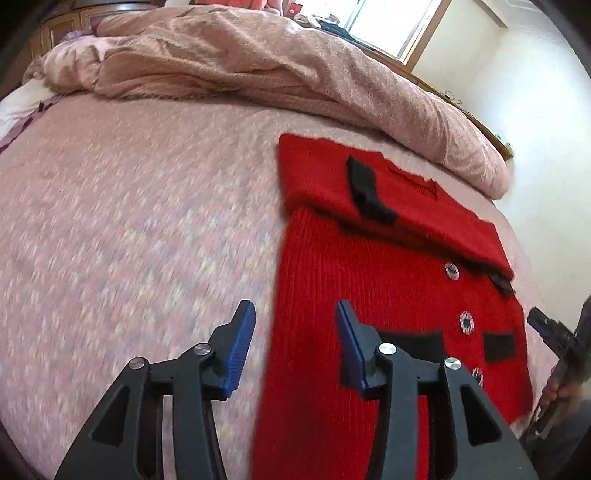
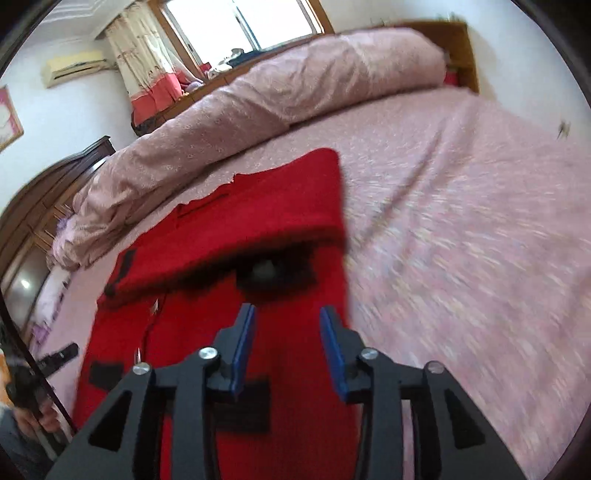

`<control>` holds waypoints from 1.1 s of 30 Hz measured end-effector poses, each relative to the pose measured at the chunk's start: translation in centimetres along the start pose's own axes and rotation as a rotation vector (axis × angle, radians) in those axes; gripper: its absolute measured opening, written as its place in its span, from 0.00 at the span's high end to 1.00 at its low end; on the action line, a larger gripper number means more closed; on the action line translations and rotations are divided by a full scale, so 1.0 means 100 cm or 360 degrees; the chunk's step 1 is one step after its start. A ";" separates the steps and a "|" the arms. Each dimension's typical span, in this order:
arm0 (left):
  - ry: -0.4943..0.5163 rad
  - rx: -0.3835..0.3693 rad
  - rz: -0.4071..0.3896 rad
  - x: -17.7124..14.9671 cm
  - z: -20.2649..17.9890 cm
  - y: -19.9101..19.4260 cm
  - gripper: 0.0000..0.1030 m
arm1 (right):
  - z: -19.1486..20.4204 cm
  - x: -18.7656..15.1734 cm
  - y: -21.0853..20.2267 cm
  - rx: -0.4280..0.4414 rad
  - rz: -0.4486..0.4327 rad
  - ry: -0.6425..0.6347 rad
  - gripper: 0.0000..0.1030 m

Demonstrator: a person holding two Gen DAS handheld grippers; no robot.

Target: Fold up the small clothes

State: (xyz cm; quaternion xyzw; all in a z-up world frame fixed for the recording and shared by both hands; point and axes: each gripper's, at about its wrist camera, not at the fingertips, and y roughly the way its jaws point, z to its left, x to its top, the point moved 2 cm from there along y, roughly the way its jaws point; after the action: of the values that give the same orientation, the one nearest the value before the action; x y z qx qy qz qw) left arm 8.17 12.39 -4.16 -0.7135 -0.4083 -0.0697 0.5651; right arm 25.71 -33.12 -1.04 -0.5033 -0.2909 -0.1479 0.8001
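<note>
**Top fold laid, both grippers free**

Pink bedspread (image 1: 129, 221) fills our left-wrist view; our left gripper (image 1: 295, 332) stands open and empty over the red cardigan's (image 1: 369, 295) edge, its top folded down, buttons (image 1: 467, 322) showing.

Our right-wrist view hides those buttons; our right gripper (image 2: 287, 339) is spread, holding nothing, likely freed for another fold.

Bright daylight pours from the window (image 1: 388, 26) far beyond the tongs, blown out to white. Motion blur smears the bed (image 2: 461, 258) beside them, and fisheye bending darkens both views' edges.
</note>
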 end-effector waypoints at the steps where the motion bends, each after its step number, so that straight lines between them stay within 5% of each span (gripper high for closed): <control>1: -0.0013 -0.0022 0.0002 -0.004 0.001 -0.004 0.62 | -0.003 -0.008 -0.008 -0.0002 -0.0009 -0.0004 0.54; 7: 0.0022 -0.0021 0.0021 -0.030 -0.001 -0.024 0.57 | -0.045 -0.053 -0.037 0.0055 0.0072 0.0179 0.52; 12: 0.0001 0.0051 0.0156 -0.056 0.003 -0.023 0.56 | -0.073 -0.093 -0.051 0.0265 0.0037 0.0506 0.52; 18: -0.0026 -0.0026 0.0222 -0.078 0.003 -0.027 0.42 | -0.062 -0.112 -0.049 0.0514 0.0125 0.0515 0.52; 25: -0.0026 -0.0132 0.0190 -0.082 0.002 -0.027 0.28 | -0.062 -0.119 -0.047 0.0592 0.0062 0.0620 0.53; 33: -0.0202 -0.0312 0.0162 -0.073 0.017 -0.025 0.27 | -0.054 -0.119 -0.038 0.0596 0.0077 0.0613 0.59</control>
State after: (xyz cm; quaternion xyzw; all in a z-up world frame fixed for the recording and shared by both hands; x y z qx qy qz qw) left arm 1.15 10.21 -7.00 -0.7881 -0.3977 -0.0350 0.4685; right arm 16.03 -40.27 -7.35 -0.3158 -0.1434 -0.1654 0.9232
